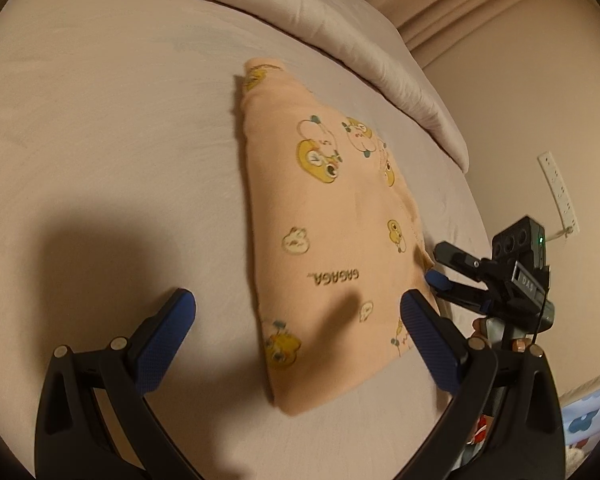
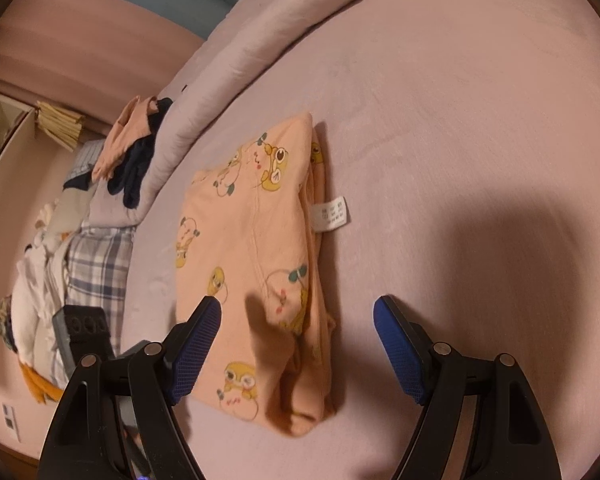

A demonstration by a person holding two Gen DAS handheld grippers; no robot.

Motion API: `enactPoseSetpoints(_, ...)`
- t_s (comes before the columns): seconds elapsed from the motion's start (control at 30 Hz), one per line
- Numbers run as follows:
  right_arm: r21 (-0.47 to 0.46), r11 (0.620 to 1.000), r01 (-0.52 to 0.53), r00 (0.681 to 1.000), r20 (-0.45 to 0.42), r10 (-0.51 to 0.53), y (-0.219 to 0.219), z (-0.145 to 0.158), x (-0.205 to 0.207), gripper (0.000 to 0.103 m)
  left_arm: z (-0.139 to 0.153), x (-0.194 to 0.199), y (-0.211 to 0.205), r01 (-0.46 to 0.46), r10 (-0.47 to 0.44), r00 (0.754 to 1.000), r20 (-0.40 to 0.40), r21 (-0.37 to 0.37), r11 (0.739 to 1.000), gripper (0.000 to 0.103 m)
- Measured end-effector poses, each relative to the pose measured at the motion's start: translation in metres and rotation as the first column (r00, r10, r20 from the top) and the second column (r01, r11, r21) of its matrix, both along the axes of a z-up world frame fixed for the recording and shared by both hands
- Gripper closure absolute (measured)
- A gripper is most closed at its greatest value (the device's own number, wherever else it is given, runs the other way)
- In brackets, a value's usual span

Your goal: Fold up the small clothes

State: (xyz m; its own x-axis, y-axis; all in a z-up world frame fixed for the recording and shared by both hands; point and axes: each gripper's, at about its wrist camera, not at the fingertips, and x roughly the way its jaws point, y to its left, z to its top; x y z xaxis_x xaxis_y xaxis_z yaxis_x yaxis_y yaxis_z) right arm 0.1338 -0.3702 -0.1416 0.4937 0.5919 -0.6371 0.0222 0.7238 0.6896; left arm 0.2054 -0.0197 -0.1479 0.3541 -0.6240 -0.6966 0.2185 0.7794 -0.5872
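Observation:
A small peach garment (image 1: pixel 328 240) with yellow cartoon prints lies folded into a compact stack on the bed sheet (image 1: pixel 100 140). It also shows in the right wrist view (image 2: pixel 252 264), with a white care label (image 2: pixel 332 214) sticking out of its right edge. My left gripper (image 1: pixel 298 322) is open and empty, hovering just above the garment's near end. My right gripper (image 2: pixel 298 322) is open and empty, above the garment's near edge. The right gripper also shows in the left wrist view (image 1: pixel 440 268), by the garment's right side.
A rolled duvet (image 1: pixel 340 40) runs along the far side of the bed. A heap of other clothes (image 2: pixel 100 220), plaid, dark and peach, lies at the bed's left in the right wrist view. A wall and power strip (image 1: pixel 560 196) are beyond the bed.

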Motion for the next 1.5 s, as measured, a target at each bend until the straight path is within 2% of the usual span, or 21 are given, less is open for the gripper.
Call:
enactPoseSetpoints(0.2, 0.030, 0.999, -0.026, 1.000, 0.002, 0.026, 0.004, -0.001, 0.012, 0.024, -0.001, 0.008, -0.014, 0.038, -0.039, 0.999, 0.020, 0.033, 0.999, 0.001)
enactPoseSetpoints(0.53, -0.003, 0.994, -0.105, 0.994, 0.022, 0.105, 0.026, 0.000, 0.027, 0.024, -0.004, 0.020, -0.036, 0.080, -0.085, 0.995, 0.054, 0.091, 0.993, 0.001)
enactPoseSetpoints(0.67, -0.021, 0.992, -0.121, 0.992, 0.033, 0.122, 0.030, 0.000, 0.032, 0.024, -0.005, 0.026, -0.039, 0.087, -0.093, 0.994, 0.059, 0.090, 0.992, 0.001)
enactPoseSetpoints(1.07, 0.007, 0.992, -0.128, 0.990, 0.057, 0.128, 0.033, -0.001, 0.041, 0.024, -0.008, 0.035, -0.047, 0.096, -0.101, 0.992, 0.071, 0.075, 0.993, 0.002)
enactPoseSetpoints(1.2, -0.011, 0.992, -0.127, 0.990, 0.063, 0.127, 0.034, -0.002, 0.042, 0.031, -0.008, 0.034, -0.043, 0.091, -0.095, 0.993, 0.071, 0.061, 0.994, 0.002)
enactPoseSetpoints(1.37, -0.015, 0.992, -0.124, 0.990, 0.061, 0.125, 0.031, -0.003, 0.042, 0.041, -0.008, 0.036, -0.042, 0.057, -0.062, 0.996, 0.071, 0.068, 0.996, 0.012)
enactPoseSetpoints(1.5, -0.009, 0.993, -0.120, 0.991, 0.059, 0.121, 0.029, -0.005, 0.042, 0.049, -0.009, 0.038, -0.038, 0.030, -0.034, 0.998, 0.062, 0.071, 0.997, 0.029)
